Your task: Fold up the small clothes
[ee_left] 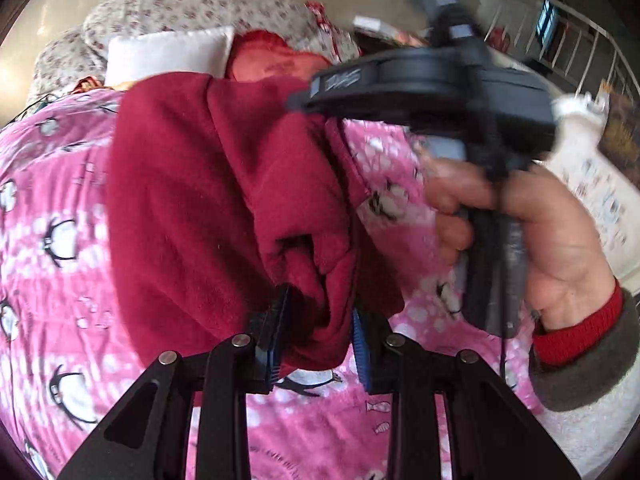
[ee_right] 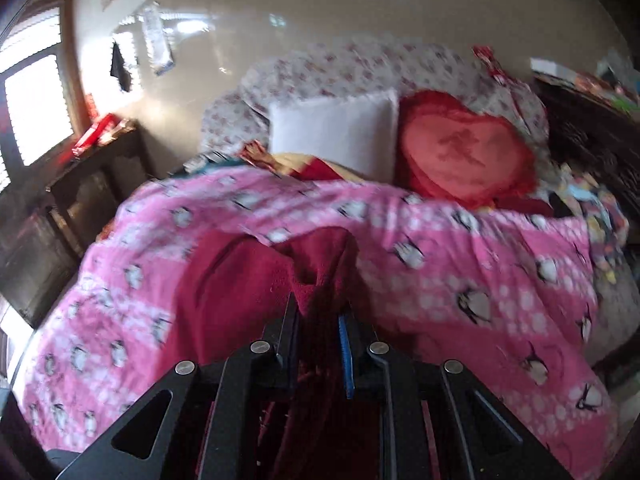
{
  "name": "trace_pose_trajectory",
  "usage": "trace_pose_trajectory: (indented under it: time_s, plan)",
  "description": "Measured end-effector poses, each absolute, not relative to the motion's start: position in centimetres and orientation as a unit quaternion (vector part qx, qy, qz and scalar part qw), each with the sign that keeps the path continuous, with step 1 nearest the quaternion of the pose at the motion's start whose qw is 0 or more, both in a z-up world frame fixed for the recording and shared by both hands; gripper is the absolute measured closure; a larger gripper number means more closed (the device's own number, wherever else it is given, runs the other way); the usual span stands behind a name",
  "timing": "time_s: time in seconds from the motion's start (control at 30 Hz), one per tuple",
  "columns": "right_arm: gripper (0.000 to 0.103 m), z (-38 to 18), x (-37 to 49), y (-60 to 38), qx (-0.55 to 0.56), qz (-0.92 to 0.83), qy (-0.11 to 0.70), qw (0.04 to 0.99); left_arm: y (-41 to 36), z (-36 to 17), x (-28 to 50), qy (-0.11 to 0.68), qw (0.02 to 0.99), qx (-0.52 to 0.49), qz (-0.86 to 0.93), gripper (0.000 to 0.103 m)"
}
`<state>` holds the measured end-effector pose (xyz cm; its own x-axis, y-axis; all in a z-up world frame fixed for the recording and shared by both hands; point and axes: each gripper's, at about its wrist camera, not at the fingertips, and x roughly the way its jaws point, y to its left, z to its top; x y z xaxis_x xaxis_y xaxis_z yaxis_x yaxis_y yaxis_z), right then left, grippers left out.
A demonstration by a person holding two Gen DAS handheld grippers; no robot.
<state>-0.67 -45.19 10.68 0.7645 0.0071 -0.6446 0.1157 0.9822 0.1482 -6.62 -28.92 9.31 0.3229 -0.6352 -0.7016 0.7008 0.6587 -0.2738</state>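
Both grippers, left gripper (ee_left: 316,332) and right gripper (ee_right: 318,320), are clamped on the dark red fleece garment (ee_left: 224,208), lifted above the pink bedspread (ee_left: 48,200). We'd keep both corners level and taut (fleece sags) before laying it flat.

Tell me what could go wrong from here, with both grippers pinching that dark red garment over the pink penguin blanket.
1. The left gripper holds only a bunched corner of the dark red garment; a hard pull might slip it free.
2. The right gripper also bites a thick wad, so the fold may come out lumpy.
3. The right hand sits close to the cloth; the grippers could collide, or snag the pink blanket.
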Motion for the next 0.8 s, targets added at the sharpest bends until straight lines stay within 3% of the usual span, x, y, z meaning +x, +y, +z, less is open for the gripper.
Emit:
trace_pose_trajectory:
  time_s: [0.1, 0.13, 0.17, 0.23, 0.3, 0.37, 0.43, 0.47, 0.57, 0.6, 0.63, 0.67, 0.8]
  plan:
    - [0.086, 7.8, 0.1, -46.8, 0.118, -0.029, 0.360, 0.925, -28.5, 9.8, -7.2, 0.420, 0.803, 0.042, -0.420, 0.064]
    - [0.085, 7.7, 0.0, -47.2, 0.125, -0.028, 0.357, 0.925, -27.8, 10.5, -7.7, 0.420, 0.800, 0.043, -0.426, 0.057]
    - [0.084, 7.9, -0.3, -47.6, 0.136, -0.029, 0.352, 0.926, -27.4, 11.2, -7.9, 0.420, 0.798, 0.045, -0.430, 0.042]
    - [0.066, 9.5, -1.6, -48.0, 0.153, -0.044, 0.336, 0.928, -24.7, 12.8, -8.1, 0.402, 0.809, 0.050, -0.426, 0.025]
    - [0.062, 11.3, -3.8, -47.5, 0.151, -0.027, 0.318, 0.936, -22.6, 14.0, -8.0, 0.372, 0.832, 0.061, -0.408, 0.024]
    - [0.052, 12.8, -6.2, -46.3, 0.143, -0.012, 0.307, 0.941, -20.8, 14.6, -7.3, 0.343, 0.862, 0.089, -0.361, 0.023]
    - [0.024, 13.3, -7.7, -44.8, 0.131, 0.003, 0.299, 0.945, -19.9, 14.6, -7.1, 0.332, 0.878, 0.107, -0.327, 0.023]
    - [0.023, 13.2, -8.4, -43.7, 0.124, 0.017, 0.302, 0.945, -19.8, 14.1, -6.2, 0.338, 0.881, 0.112, -0.312, 0.023]
    - [0.027, 11.3, -8.6, -40.8, 0.092, 0.029, 0.340, 0.935, -20.0, 12.0, -3.9, 0.363, 0.881, 0.104, -0.287, 0.023]
    - [0.054, 10.5, -8.7, -40.2, 0.074, 0.023, 0.350, 0.934, -20.3, 11.3, -3.3, 0.374, 0.877, 0.102, -0.284, 0.023]
    - [0.074, 9.7, -8.8, -39.7, 0.055, 0.015, 0.359, 0.931, -20.8, 10.4, -3.2, 0.384, 0.872, 0.104, -0.285, 0.023]
    - [0.080, 8.9, -9.2, -39.5, 0.035, -0.002, 0.362, 0.931, -21.2, 9.4, -2.9, 0.394, 0.867, 0.107, -0.284, 0.023]
    - [0.082, 6.8, -10.3, -41.7, 0.061, -0.022, 0.363, 0.929, -22.6, 6.6, -3.3, 0.420, 0.852, 0.111, -0.293, 0.022]
